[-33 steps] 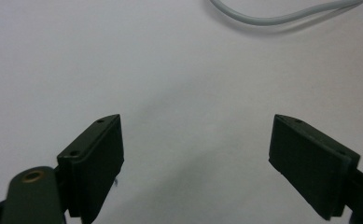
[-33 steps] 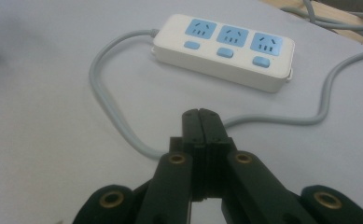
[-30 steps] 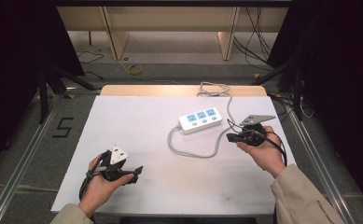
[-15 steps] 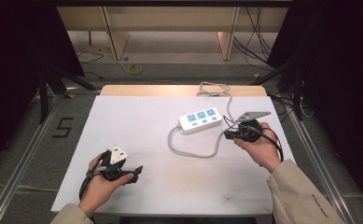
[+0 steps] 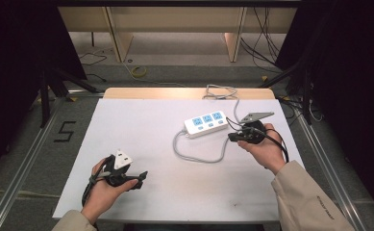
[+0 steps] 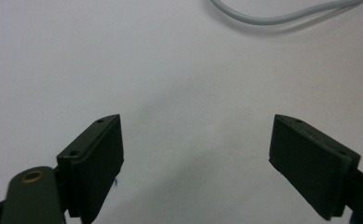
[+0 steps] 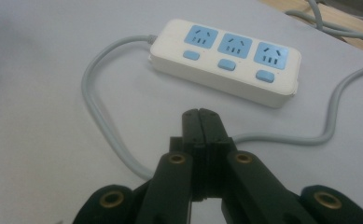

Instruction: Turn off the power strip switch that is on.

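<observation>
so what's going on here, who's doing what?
A person sits at a white table with a gripper in each hand. The right gripper is shut with nothing between its jaws, and points at a white power strip with three blue sockets, just short of it and above its grey cord. The left gripper is open and empty, over bare table near the person's side, far from the strip. Nothing is gripped yet.

High view overhead, gripper views close (both show table (image 5: 184, 192))
</observation>
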A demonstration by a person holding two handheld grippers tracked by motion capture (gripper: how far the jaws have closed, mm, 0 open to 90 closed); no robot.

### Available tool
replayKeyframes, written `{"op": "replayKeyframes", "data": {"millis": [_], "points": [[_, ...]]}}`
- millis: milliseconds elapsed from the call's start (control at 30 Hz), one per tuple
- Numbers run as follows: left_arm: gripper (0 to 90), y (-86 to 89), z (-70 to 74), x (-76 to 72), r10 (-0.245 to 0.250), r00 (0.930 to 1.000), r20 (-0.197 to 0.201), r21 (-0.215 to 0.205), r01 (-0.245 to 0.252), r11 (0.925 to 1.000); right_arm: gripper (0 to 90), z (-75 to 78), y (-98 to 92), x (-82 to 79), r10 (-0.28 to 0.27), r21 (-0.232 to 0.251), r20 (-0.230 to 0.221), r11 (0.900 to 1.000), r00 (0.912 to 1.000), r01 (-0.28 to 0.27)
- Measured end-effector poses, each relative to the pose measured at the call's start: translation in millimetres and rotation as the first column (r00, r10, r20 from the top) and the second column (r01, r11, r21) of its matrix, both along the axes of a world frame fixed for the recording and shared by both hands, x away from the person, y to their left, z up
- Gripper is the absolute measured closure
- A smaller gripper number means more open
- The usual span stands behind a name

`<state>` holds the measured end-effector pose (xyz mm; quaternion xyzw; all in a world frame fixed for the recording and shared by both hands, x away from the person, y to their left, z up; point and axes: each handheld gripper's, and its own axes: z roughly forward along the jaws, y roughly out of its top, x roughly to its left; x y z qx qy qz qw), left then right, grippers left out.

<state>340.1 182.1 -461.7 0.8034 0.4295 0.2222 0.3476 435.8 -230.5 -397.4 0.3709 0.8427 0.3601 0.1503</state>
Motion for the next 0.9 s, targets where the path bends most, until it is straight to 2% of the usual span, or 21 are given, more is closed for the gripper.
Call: {"op": "replayKeyframes", "data": {"millis": [433, 900], "points": [[17.6, -0.6, -0.2, 0.1, -0.007, 1.0000, -0.007, 0.003, 0.007, 1.0000, 90.0, -0.6, 5.9, 8.7, 0.005, -0.027, -0.007, 1.000, 1.0000, -0.005], [17.6, -1.2, -0.5, 0.4, -0.009, 0.9999, -0.006, 0.000, 0.009, 1.0000, 90.0, 0.1, 11.5, 15.1, 0.007, -0.033, -0.012, 0.999, 0.9999, -0.007]]}}
